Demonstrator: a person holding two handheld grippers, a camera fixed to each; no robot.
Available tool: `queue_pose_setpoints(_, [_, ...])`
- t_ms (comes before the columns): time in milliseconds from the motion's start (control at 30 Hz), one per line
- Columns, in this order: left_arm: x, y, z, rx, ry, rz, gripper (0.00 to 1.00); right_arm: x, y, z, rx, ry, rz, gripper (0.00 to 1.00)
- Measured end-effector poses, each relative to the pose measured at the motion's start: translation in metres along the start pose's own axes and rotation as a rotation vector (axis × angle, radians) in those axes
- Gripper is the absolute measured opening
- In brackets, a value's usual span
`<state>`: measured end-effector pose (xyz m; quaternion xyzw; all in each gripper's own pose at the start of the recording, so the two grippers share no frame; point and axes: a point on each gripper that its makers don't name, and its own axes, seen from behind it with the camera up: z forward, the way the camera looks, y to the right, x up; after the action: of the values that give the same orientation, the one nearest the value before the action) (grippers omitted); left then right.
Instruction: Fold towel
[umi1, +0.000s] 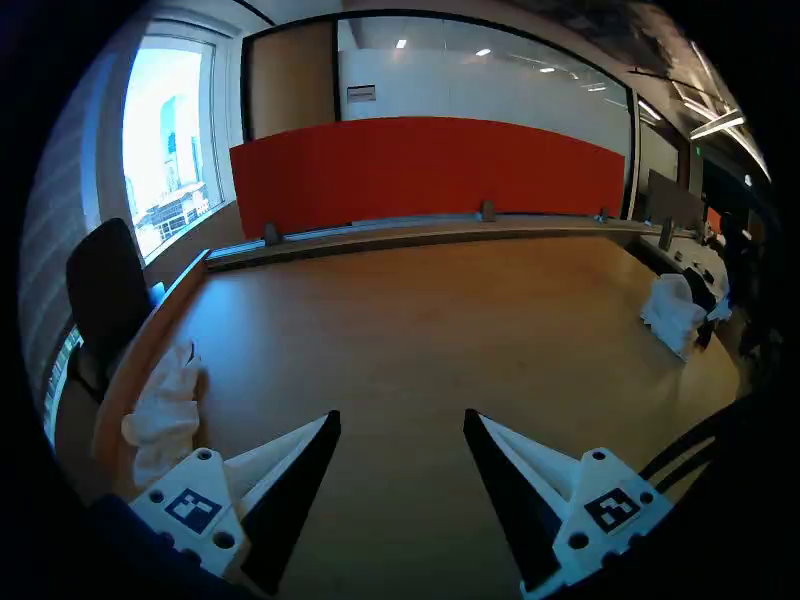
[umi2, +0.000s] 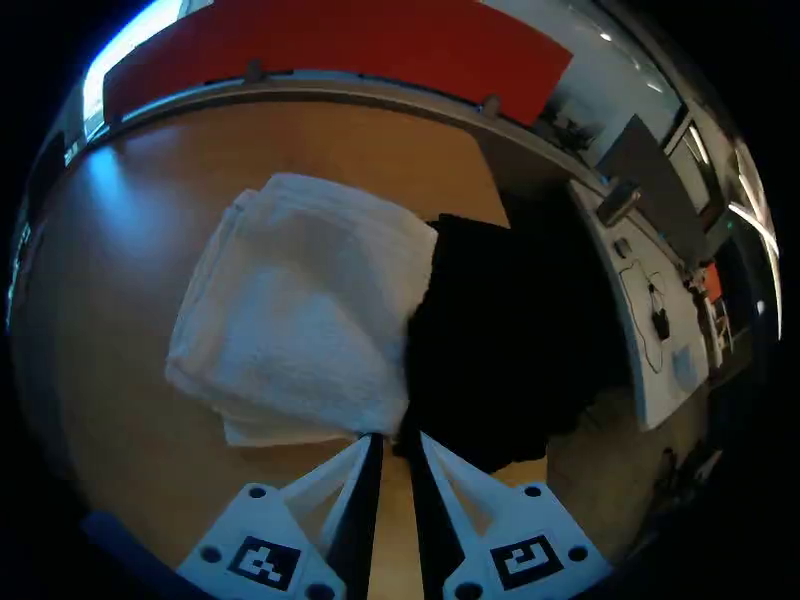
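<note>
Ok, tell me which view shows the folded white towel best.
The right gripper view: the folded white towel lies large and central on the table, layered edges plain, ahead of the right gripper. The left gripper view has a small white bundle at the table's edge, possibly the same towel.

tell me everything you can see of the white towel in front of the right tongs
The white towel is folded into a thick, roughly square pad, with several layers showing along its left and near edges. It looks like soft terry cloth. It lies flat on the wooden table, its right edge against a black object. The right tongs, nearly closed, sit at its near corner; whether they pinch it cannot be told.
</note>
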<state>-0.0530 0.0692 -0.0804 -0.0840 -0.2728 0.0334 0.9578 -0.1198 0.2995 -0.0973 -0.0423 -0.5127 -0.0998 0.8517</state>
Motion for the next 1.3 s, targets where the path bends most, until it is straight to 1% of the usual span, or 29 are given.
queue_pose_setpoints(167, [0.003, 0.000, 0.001, -0.005, 0.010, 0.000, 0.91, -0.002, -0.001, -0.006, -0.012, 0.008, 0.007, 0.19])
queue_pose_setpoints(267, [0.004, 0.000, 0.001, -0.006, 0.014, -0.004, 0.91, -0.003, 0.000, -0.010, -0.023, 0.013, 0.018, 0.26])
queue_pose_setpoints(367, [0.004, -0.002, 0.000, -0.007, 0.017, -0.009, 0.91, -0.003, 0.002, -0.014, -0.032, 0.027, 0.035, 0.27])
queue_pose_setpoints(433, [0.004, -0.003, 0.000, -0.008, 0.019, -0.011, 0.91, -0.002, 0.002, -0.017, -0.036, 0.039, 0.048, 0.33])
queue_pose_setpoints(533, [0.004, -0.004, -0.001, -0.009, 0.022, -0.012, 0.91, 0.000, 0.001, -0.021, -0.039, 0.063, 0.067, 0.60])
queue_pose_setpoints(567, [0.004, -0.005, -0.001, -0.009, 0.023, -0.012, 0.91, 0.002, 0.000, -0.023, -0.040, 0.073, 0.074, 0.70])
queue_pose_setpoints(633, [0.005, -0.005, -0.002, -0.010, 0.026, -0.012, 0.91, 0.003, -0.001, -0.026, -0.041, 0.086, 0.082, 0.82])
queue_pose_setpoints(667, [0.005, -0.005, -0.002, -0.011, 0.028, -0.011, 0.91, 0.004, -0.002, -0.027, -0.042, 0.092, 0.085, 0.84])
queue_pose_setpoints(833, [0.008, -0.007, -0.002, -0.016, 0.037, -0.009, 0.91, 0.009, -0.006, -0.034, -0.044, 0.120, 0.093, 0.85])
queue_pose_setpoints(1100, [0.013, -0.008, -0.002, -0.023, 0.052, -0.009, 0.91, 0.024, -0.016, -0.051, -0.047, 0.185, 0.096, 0.85])
queue_pose_setpoints(1300, [0.014, -0.007, -0.004, -0.025, 0.059, -0.010, 0.91, 0.039, -0.022, -0.066, -0.051, 0.256, 0.118, 0.85])
